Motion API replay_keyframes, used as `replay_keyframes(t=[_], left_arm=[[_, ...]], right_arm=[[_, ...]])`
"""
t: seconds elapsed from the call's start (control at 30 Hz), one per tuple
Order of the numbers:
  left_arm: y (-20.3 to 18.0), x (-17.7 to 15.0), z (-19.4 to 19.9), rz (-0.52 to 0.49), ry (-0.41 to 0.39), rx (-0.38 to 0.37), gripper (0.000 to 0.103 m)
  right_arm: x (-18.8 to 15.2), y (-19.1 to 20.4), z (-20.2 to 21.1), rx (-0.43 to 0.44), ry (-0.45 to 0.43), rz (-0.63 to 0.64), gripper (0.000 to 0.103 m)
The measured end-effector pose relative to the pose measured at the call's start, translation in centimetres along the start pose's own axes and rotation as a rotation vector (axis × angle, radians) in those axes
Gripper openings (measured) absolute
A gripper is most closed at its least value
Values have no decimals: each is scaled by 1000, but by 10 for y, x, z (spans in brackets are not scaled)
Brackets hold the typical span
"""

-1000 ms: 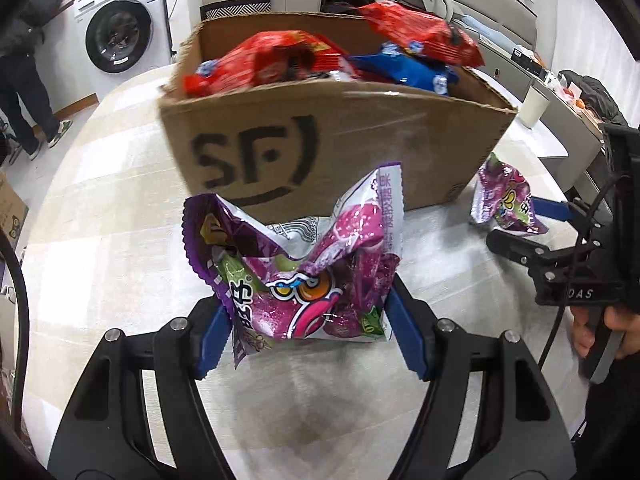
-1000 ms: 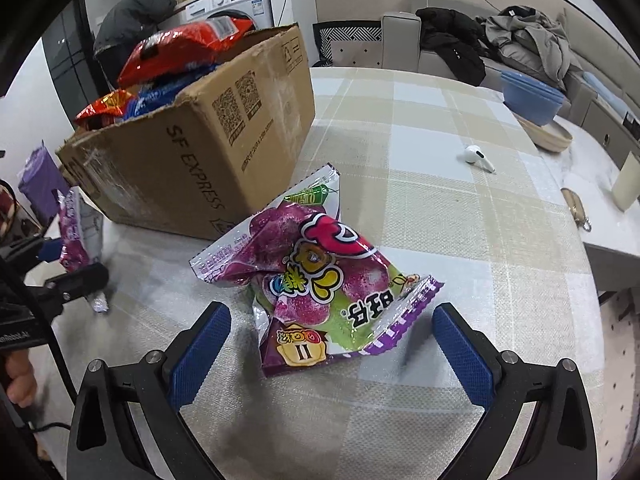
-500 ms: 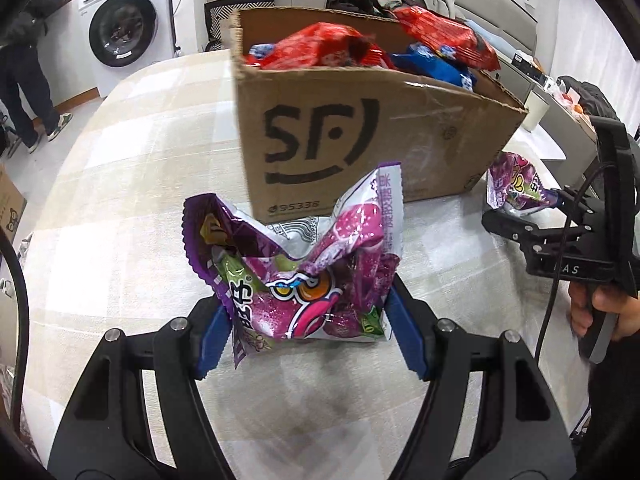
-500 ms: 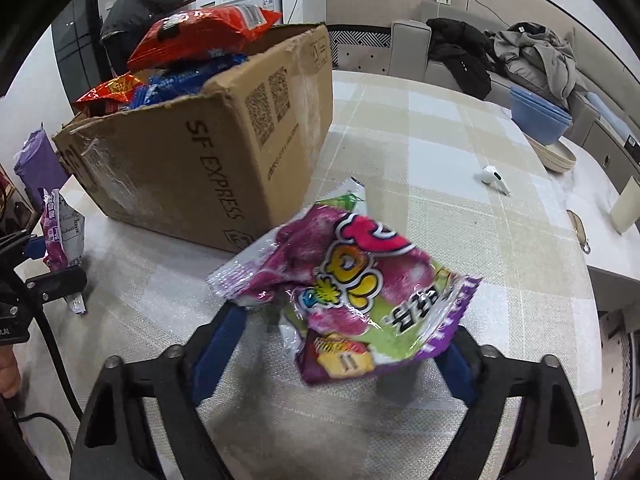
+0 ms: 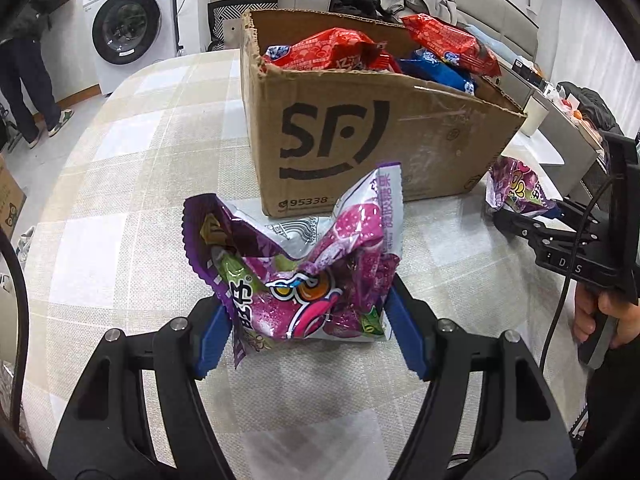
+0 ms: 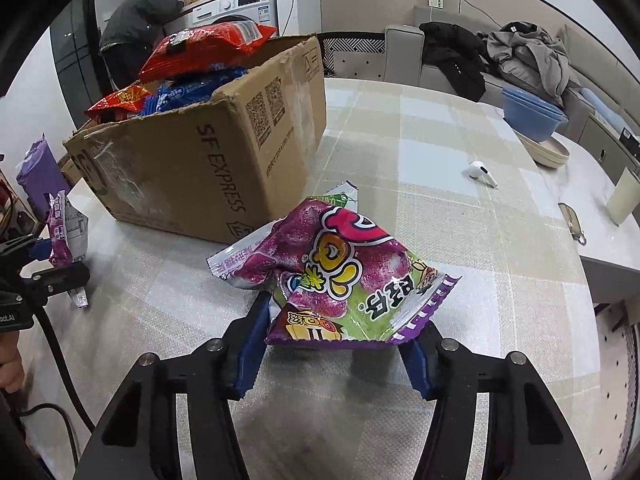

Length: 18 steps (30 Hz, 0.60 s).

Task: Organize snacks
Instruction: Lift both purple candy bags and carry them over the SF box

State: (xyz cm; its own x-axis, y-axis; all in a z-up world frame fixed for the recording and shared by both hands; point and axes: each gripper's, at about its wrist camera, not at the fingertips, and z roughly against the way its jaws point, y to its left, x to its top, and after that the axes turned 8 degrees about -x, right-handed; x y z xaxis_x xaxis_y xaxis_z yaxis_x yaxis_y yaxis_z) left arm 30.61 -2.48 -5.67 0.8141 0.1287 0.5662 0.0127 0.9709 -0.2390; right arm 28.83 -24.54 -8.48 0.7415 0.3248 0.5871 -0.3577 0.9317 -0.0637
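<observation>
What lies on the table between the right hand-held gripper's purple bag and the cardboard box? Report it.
Nothing: in the right wrist view only bare checked tablecloth separates the purple snack bag from the cardboard box.

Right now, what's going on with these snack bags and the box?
A person holds a pair of tongs in each hand. The left tongs are shut on a purple candy bag, and the right tongs are shut on a second purple candy bag. Both bags are in front of the open cardboard box, which already holds red and blue snack packs.
</observation>
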Motion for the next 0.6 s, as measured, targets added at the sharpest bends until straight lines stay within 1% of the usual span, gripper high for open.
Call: replay_keyframes(t=[0.3, 0.6], left_arm=[[2, 1, 5, -8, -9, -6, 68], [8, 5, 31, -16, -54, -14, 68]], right_arm=[[-11, -4, 16, 4, -23, -30, 59], [-14, -6, 48, 22, -99, -58, 59]])
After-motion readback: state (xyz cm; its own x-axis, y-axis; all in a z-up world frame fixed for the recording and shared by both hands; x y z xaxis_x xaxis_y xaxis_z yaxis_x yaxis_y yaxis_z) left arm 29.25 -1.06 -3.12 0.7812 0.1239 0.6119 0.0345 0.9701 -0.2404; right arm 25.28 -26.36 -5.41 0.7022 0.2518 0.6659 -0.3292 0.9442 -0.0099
